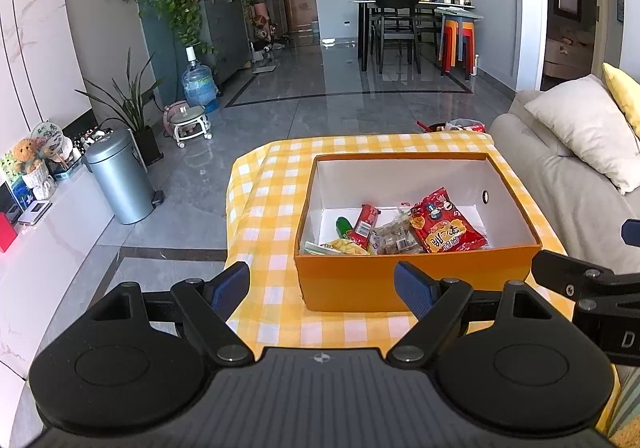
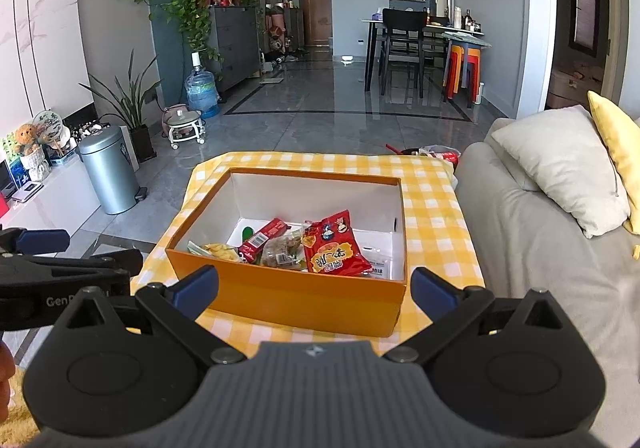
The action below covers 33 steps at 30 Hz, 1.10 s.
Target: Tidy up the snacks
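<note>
Several snack packets lay in the orange cardboard box point(image 1: 416, 280) with white inner walls, which sat on the yellow-and-white checked tablecloth point(image 1: 264, 215) — among them a large red crinkled bag with yellow lettering point(image 1: 448, 224), a narrow red wrapped bar point(image 1: 366, 226), a clear packet of brown pieces point(image 1: 394, 238) and a small green packet point(image 1: 344, 226). The left gripper point(image 1: 322, 286) and the right gripper point(image 2: 316, 288) hung just before the box's near wall, each with blue-padded fingers spread wide and holding nothing. A grey sofa point(image 2: 540, 248) stood beside the table.
</note>
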Motion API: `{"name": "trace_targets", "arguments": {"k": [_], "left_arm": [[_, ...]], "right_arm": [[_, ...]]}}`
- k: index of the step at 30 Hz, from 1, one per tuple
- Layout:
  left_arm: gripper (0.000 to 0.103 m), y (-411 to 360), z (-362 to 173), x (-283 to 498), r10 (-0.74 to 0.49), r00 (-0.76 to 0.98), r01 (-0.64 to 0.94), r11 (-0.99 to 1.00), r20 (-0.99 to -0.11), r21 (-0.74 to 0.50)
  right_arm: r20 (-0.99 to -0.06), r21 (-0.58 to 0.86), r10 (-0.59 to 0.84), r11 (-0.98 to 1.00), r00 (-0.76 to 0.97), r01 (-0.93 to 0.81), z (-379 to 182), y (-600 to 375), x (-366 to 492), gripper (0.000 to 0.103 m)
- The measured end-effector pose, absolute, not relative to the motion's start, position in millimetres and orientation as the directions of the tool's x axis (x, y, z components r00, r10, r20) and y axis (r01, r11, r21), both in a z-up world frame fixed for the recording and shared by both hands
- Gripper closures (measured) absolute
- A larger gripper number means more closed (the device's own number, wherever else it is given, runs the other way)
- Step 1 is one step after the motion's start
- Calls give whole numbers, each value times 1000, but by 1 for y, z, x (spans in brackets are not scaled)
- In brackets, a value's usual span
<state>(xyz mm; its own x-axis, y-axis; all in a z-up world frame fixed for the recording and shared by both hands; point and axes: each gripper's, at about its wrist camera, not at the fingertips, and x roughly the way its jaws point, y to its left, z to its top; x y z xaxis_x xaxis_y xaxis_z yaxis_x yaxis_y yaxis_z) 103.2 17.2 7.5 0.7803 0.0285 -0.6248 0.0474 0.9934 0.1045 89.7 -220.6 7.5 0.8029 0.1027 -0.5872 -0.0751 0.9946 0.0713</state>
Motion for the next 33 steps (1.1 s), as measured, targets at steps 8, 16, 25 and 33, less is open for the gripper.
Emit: {"name": "trace_targets", "arguments": {"k": [8,16,25,33], "left_arm": [[7,18,9,104,28,781,42,994,-624,98],[7,19,9,104,26,780,44,994,-625,96],[7,19,9,104,27,782,42,994,-623,96],[7,18,9,103,28,782,41,995,-622,96]], "right_arm": [[-591,68,114,994,799,-91,7,-216,86,4],[-593,66,115,993,797,-95,8,-213,85,4],[-598,54,96,995,796,-79,7,-212,84,4],[-607,42,70,998,791,-56,5,-213,85,4]]}}
